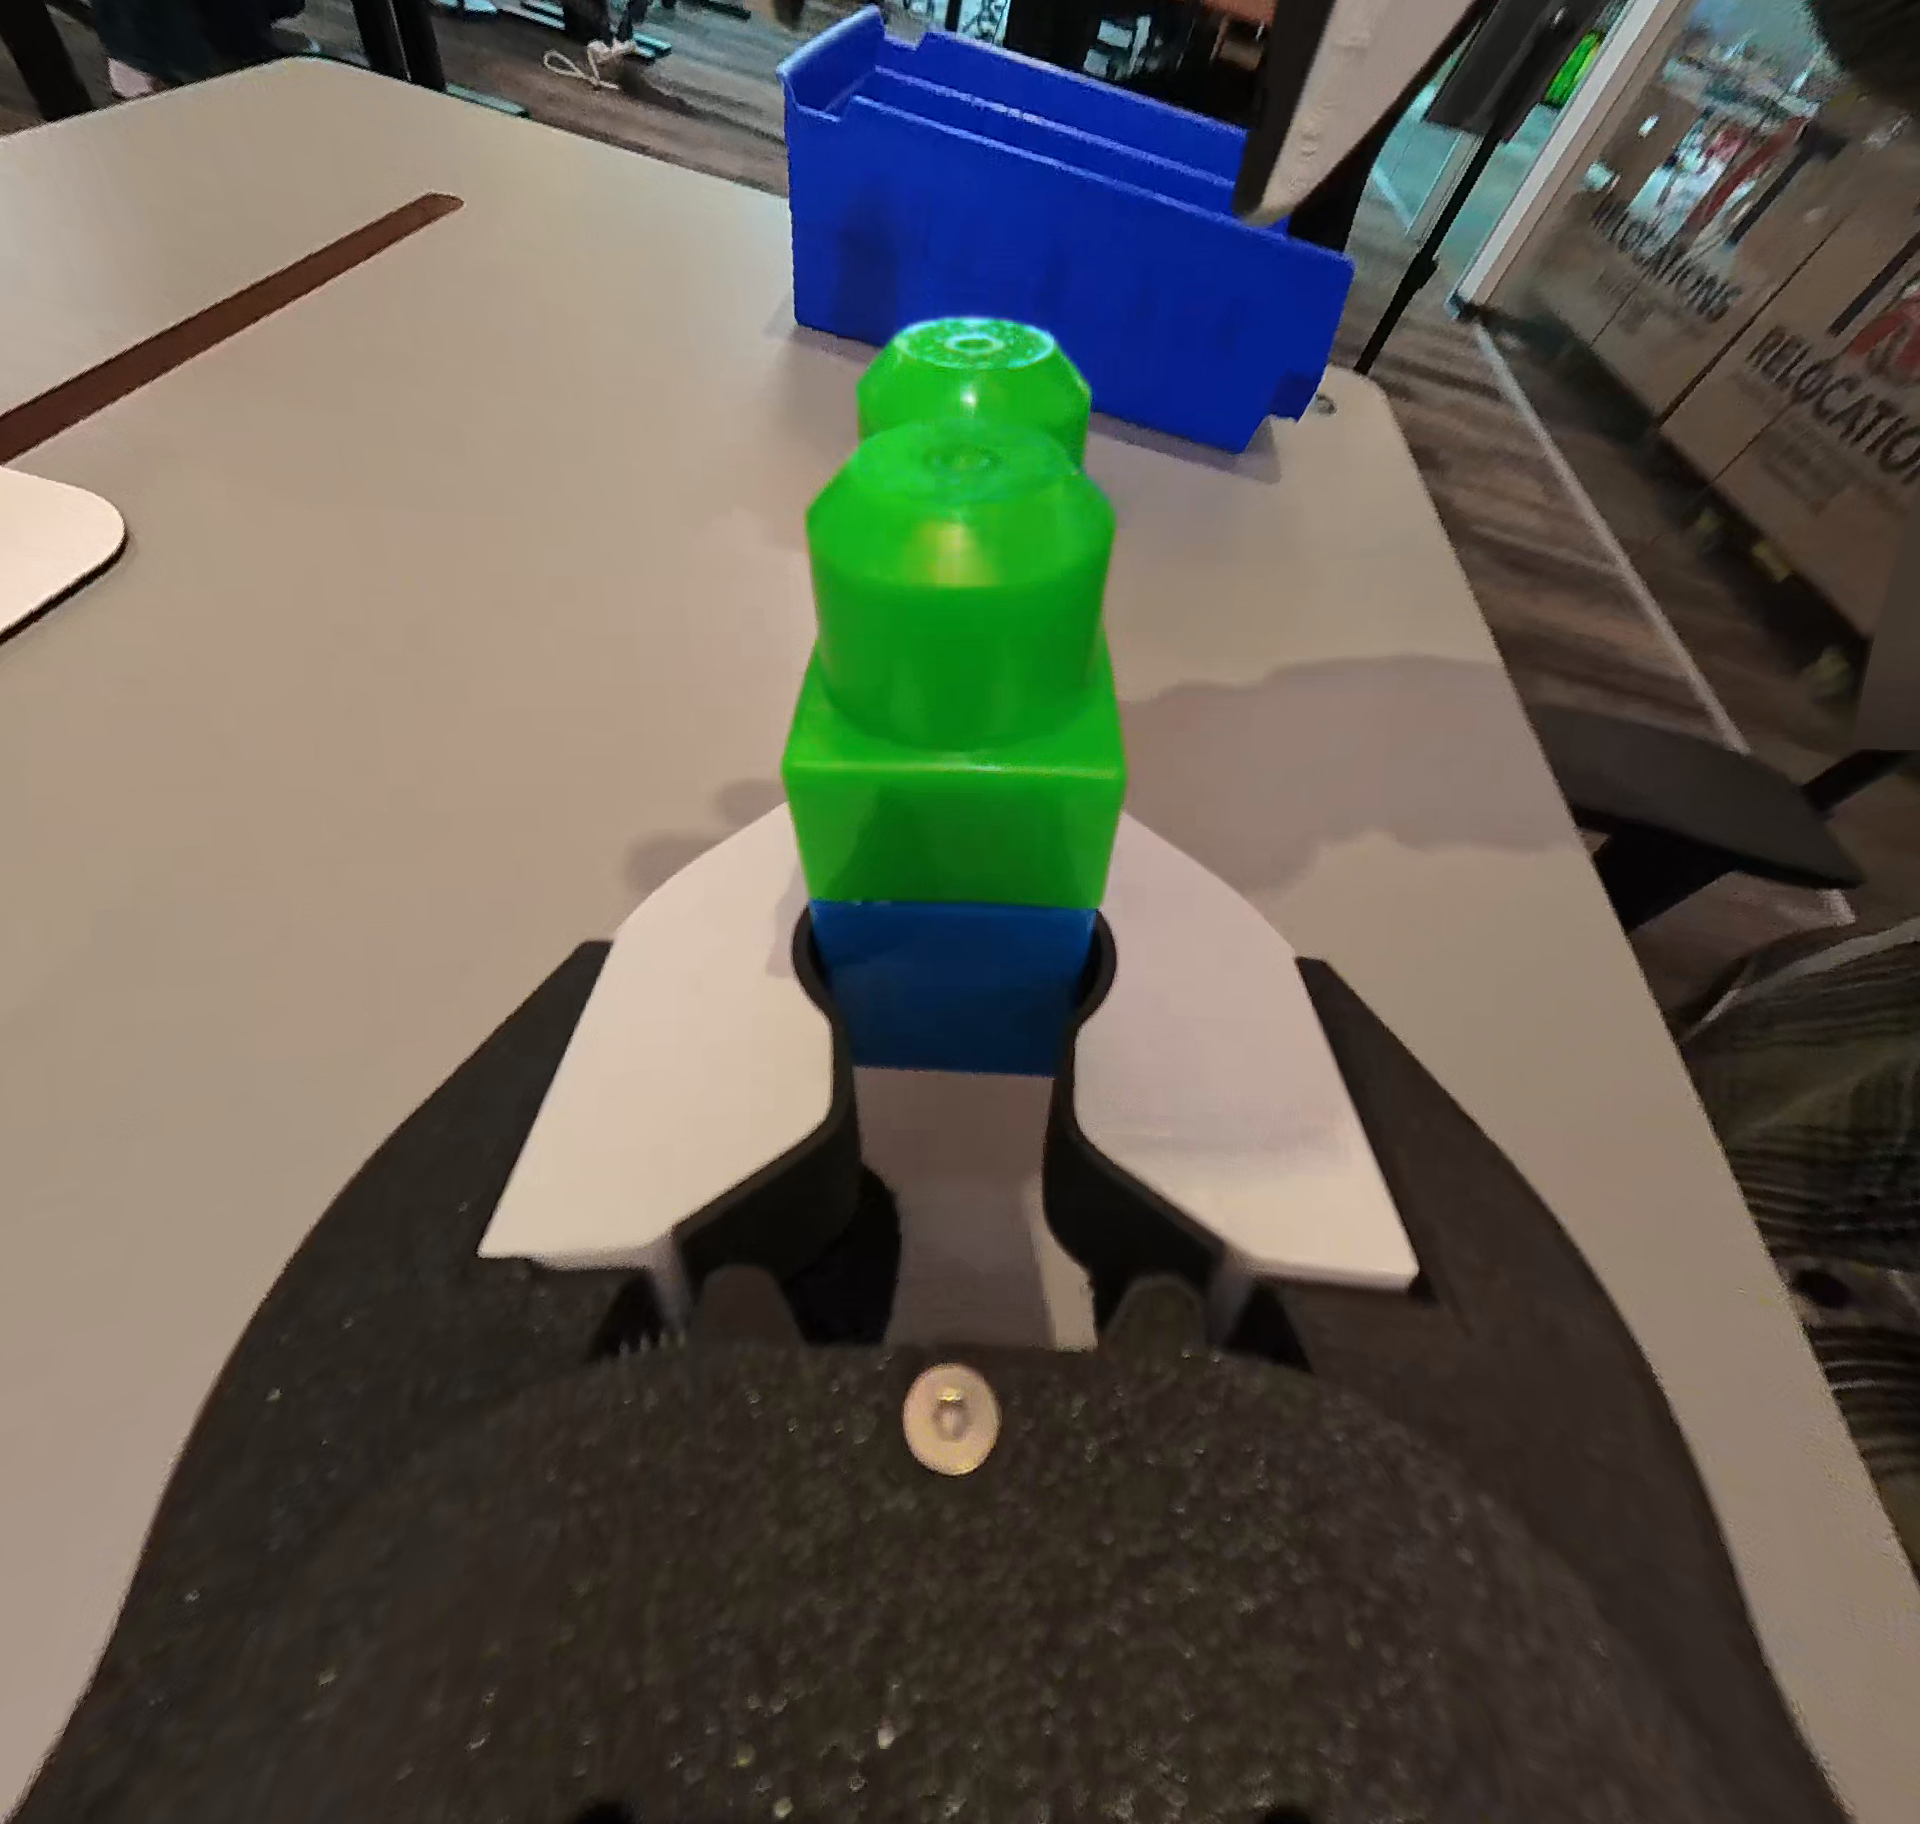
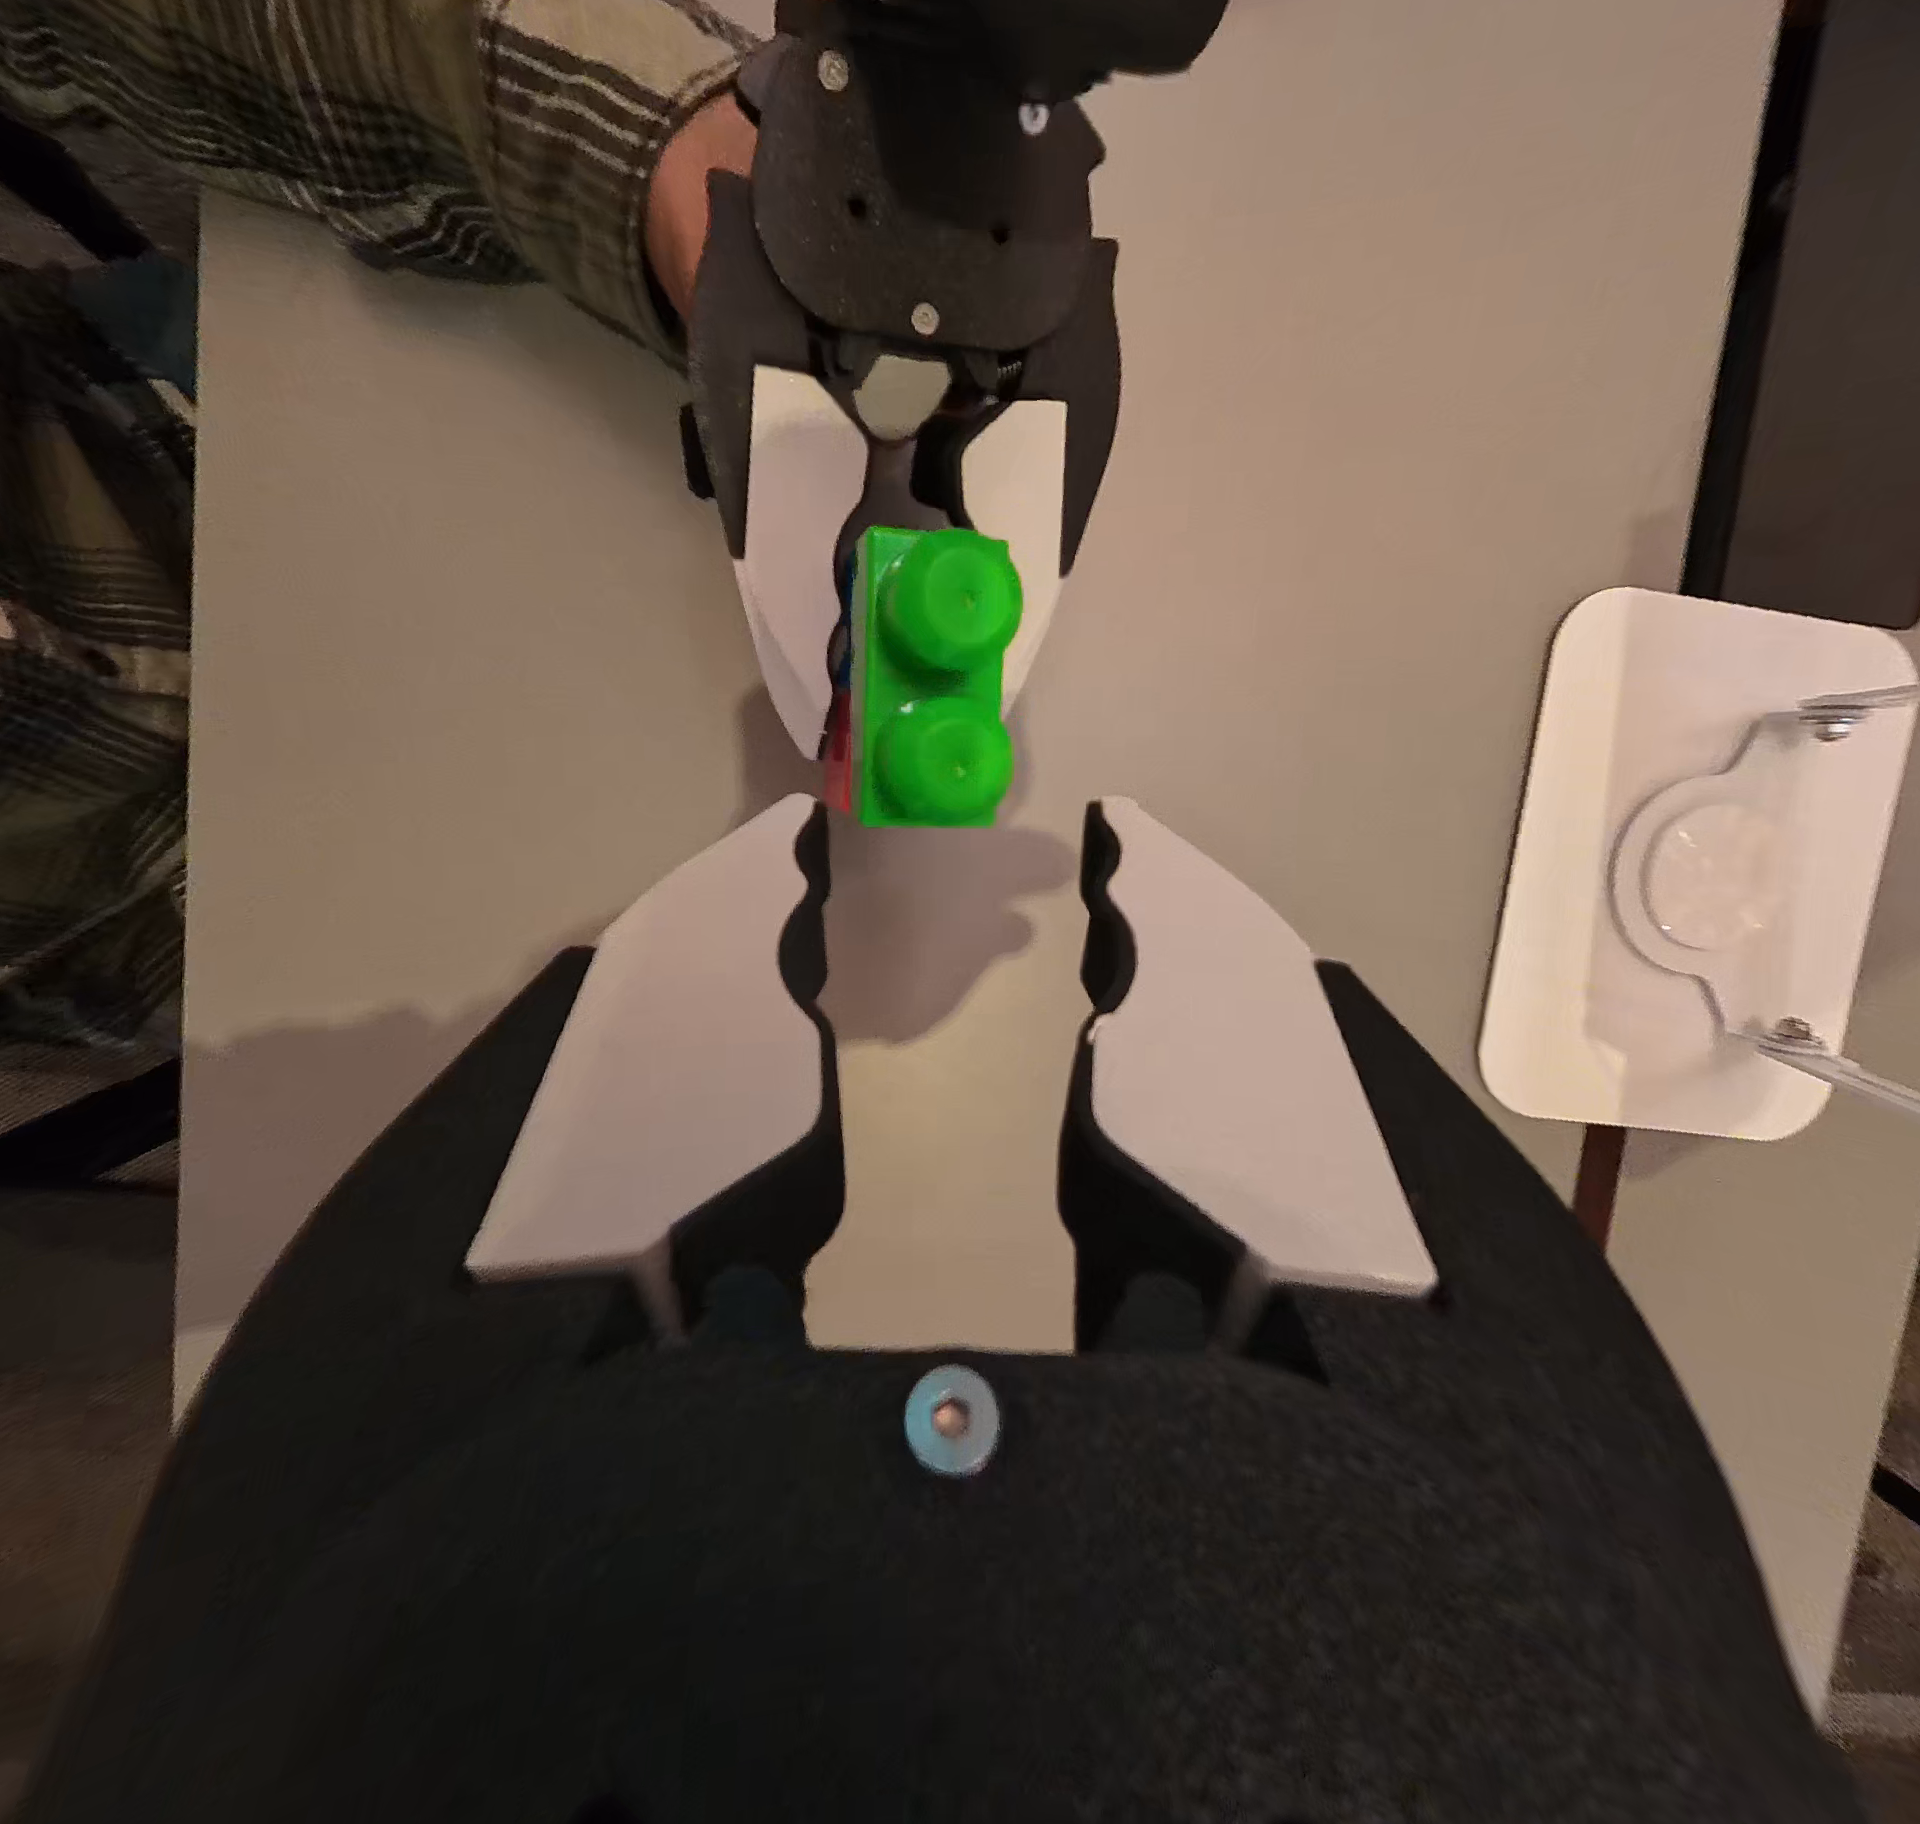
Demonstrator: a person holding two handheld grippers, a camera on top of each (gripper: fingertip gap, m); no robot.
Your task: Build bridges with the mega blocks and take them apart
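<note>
Surface [image 1: 416,631]: grey, blue bin [image 1: 1039,268] at rear.
Left tongs [image 1: 954,985]: clamped on blue block [image 1: 951,985] under green block [image 1: 951,808].
Right tongs [image 2: 956,839]: apart, empty.

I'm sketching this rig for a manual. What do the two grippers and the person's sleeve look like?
Both the left gripper and the right gripper have a grainy black body, a silver screw at its centre, and curved white fingers with wavy black inner pads. The sleeve is green-grey plaid.

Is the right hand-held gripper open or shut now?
Open. In its own view the right hand-held gripper has its fingers apart with bare table between them, just short of the green block.
</note>
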